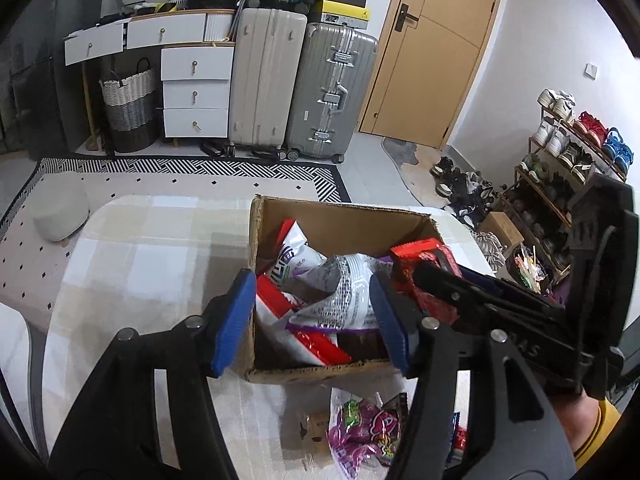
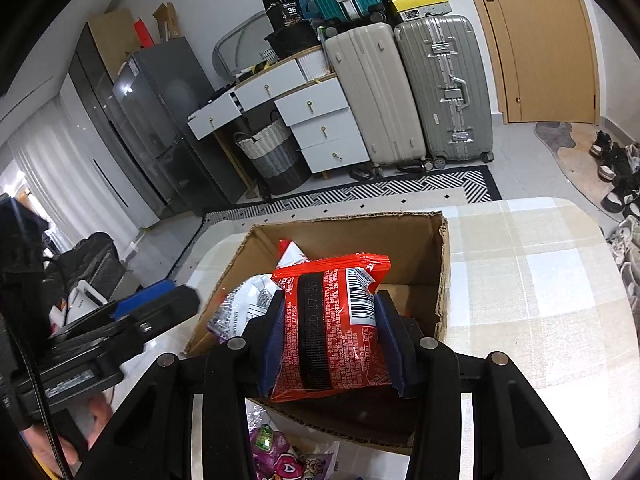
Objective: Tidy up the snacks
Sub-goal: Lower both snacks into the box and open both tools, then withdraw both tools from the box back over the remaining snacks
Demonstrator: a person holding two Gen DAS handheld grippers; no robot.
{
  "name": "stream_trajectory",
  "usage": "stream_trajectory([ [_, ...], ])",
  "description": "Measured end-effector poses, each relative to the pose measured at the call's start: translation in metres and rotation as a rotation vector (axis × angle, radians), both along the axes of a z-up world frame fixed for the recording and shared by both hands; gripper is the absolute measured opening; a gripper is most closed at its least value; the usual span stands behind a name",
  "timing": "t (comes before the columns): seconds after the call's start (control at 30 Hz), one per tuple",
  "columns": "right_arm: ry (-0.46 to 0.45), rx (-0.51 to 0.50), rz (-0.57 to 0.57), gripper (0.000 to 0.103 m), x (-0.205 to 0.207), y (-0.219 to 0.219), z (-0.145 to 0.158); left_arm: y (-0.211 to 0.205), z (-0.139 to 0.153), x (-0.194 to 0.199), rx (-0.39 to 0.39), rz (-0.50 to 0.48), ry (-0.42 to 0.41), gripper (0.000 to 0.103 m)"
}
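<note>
Right gripper [image 2: 330,340] pinches red packet [image 2: 332,320] mid-body over box [image 2: 440,280]; light, crinkly, slippery. Left gripper [image 1: 312,320] wide, empty.

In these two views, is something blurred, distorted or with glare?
Both views: fisheye bends the door and suitcases. Left wrist view: sharp, soft shadows in the cardboard box. Right wrist view: glare on the red snack packet and the fridge.

The black box [image 2: 289,10] on the cabinet reads "36"; the red snack packet [image 2: 332,328] perhaps reads "17:26".
</note>
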State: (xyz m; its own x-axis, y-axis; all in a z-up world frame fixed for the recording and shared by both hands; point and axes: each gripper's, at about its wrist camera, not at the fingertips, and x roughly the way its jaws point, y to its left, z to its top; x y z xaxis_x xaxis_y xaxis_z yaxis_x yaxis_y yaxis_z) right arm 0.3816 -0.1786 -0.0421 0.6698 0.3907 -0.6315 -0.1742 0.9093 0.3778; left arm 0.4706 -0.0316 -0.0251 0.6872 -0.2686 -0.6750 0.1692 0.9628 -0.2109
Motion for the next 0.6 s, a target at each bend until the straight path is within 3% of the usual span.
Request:
stream_trajectory([
  [0.37, -0.056, -0.013, -0.028, 0.055, -0.022, -0.006, 0.027, 0.017, 0.037, -0.065, -0.007, 0.009, -0.045, 0.072],
  [0.6, -0.125, 0.014, -0.034, 0.060, -0.078, -0.016, 0.060, 0.026, 0.064, -0.134, -0.015, 0.027, -0.084, 0.079],
])
